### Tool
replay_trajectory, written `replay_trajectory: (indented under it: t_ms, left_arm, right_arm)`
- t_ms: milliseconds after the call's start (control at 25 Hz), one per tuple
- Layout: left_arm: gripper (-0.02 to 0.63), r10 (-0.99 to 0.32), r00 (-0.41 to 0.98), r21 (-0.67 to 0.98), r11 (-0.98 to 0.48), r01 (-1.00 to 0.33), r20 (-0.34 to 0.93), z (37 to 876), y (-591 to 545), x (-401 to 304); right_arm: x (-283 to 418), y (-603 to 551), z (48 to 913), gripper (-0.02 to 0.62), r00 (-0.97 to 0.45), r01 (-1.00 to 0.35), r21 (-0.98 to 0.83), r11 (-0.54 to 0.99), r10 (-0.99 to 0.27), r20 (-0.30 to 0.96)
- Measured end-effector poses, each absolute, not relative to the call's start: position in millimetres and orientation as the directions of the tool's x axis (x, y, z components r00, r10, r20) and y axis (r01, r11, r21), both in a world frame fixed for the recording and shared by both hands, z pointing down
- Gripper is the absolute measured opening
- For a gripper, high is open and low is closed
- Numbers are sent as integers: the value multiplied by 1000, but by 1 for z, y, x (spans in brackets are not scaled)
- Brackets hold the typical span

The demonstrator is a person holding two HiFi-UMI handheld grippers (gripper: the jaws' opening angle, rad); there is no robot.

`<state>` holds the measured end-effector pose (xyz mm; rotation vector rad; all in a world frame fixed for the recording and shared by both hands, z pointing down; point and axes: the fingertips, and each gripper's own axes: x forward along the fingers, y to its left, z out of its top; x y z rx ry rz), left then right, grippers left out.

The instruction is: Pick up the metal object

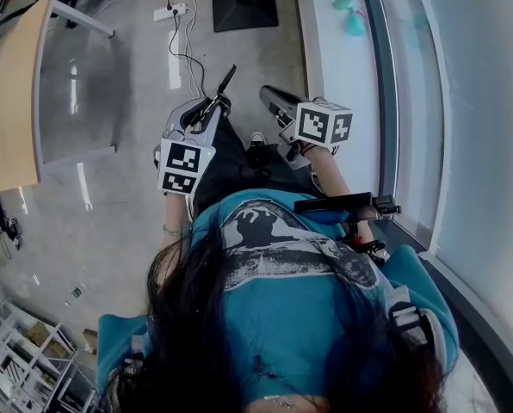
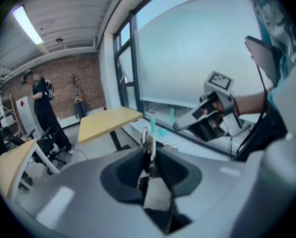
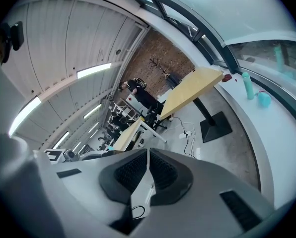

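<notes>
Dark hair [image 1: 196, 334] fills the bottom of the head view and hides most of the person's arms. It falls over a teal shirt [image 1: 282, 317] whose grey print is too warped to read.

Ahead of it, the left gripper [image 1: 212, 107] has its jaws closed on the metal object [image 1: 225, 83], a thin strip held in the air well above the floor [image 1: 127, 84]. In the left gripper view the strip stands edge-on between the pads [image 2: 155, 155], its lower end lost in the housing.

The right gripper [image 3: 148, 153] has its jaws pressed together with nothing between them.

The marker cubes [image 1: 184, 168] carry black-and-white squares, no words.

Only the left gripper view shows a distant person in black [image 2: 44, 108] before a brick wall [image 2: 78, 78]. A yellow-topped counter [image 1: 7, 101] is cut off at the head view's left edge. Teal bottles [image 3: 248, 86] stand on the window sill [image 3: 267, 128].
</notes>
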<state>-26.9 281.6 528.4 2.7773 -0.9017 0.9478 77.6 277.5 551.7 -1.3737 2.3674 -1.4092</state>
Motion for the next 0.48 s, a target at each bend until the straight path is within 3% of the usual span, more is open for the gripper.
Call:
replay_trajectory:
  t_ms: [480]
  left_arm:
    - [81, -519, 620, -144, -822, -551, 588, 524, 281, -26]
  right_arm:
    - [71, 277, 552, 25, -628, -632, -749, 200, -699, 343]
